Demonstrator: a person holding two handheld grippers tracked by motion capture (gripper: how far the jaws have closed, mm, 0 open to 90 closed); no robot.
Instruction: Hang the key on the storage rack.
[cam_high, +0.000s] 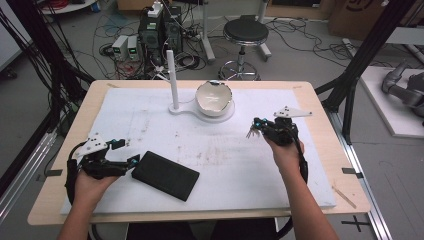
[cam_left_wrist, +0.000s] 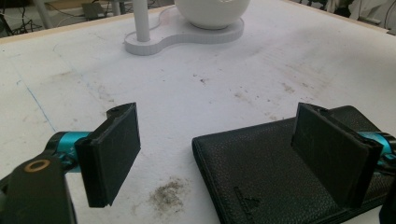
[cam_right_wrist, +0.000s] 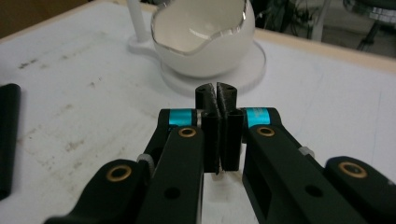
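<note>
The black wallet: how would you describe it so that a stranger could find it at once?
On the white mat covering the table, look at the near left part, beside the left gripper. The wallet lies flat there. It is the one dark, flat rectangle of grained leather; the bowl and post are white.

the person's two forearms come in over the near edge of the table, one toward each near corner. the left hand (cam_high: 90, 185) grips the left gripper (cam_high: 131, 162) low by the near left corner, its nose turned toward the right edge; in the left gripper view its jaws stand wide apart. the right hand (cam_high: 286, 150) holds the right gripper (cam_high: 251, 131) further in, toward the right edge, nose pointing left; its jaws are pressed together with nothing between them.
</note>
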